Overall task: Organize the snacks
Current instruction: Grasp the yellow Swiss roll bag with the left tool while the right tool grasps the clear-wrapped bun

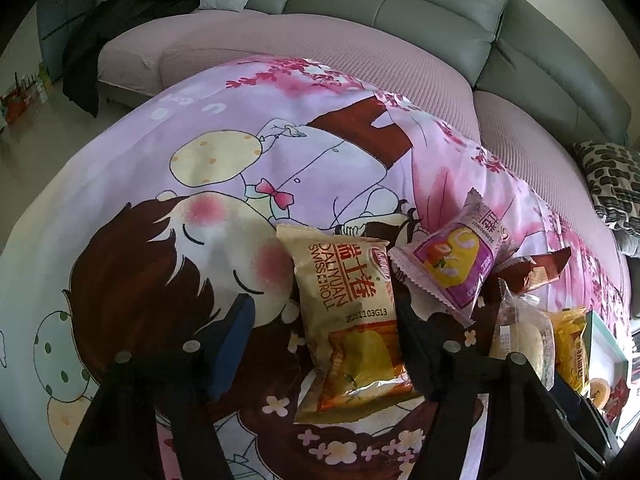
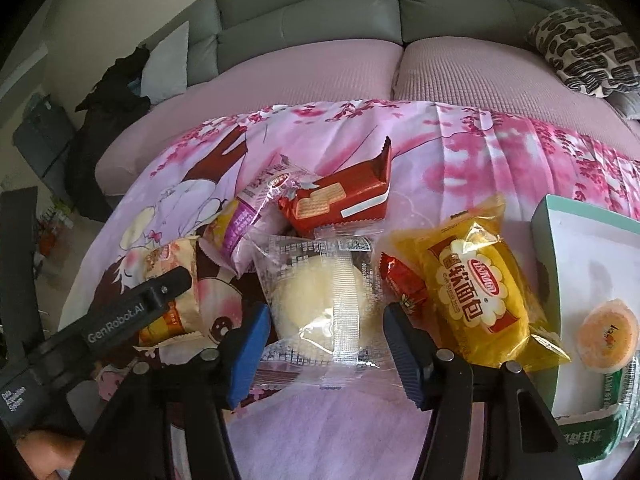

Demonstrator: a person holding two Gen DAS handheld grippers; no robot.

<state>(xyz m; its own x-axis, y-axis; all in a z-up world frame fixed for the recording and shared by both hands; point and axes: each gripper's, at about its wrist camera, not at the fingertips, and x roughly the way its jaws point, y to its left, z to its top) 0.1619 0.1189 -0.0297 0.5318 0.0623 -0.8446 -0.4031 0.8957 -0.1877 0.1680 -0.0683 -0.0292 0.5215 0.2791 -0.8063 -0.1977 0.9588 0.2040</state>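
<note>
On a cartoon-print cloth (image 2: 340, 420) before a grey sofa (image 2: 304, 12), the right gripper (image 2: 324, 344) brackets a clear-wrapped bun (image 2: 324, 300), the left gripper (image 1: 324, 340) a Swiss-roll pack (image 1: 352, 320); both jaws look part-open, contact unclear. Slick film could slip.

Left gripper (image 1: 320, 340): we are angling it steeply downward, its jaws standing partly apart.
Left pads (image 1: 234, 344): the blue one is showing clear on its side; the other is sitting at the far side of the gap.
Right gripper (image 2: 325, 350): we are tilting it downward too, jaws partly apart.
Right pads (image 2: 248, 354): both blue faces are showing, turned inward.
Hand (image 2: 48, 454): it is showing at the lower left of the right wrist view.
</note>
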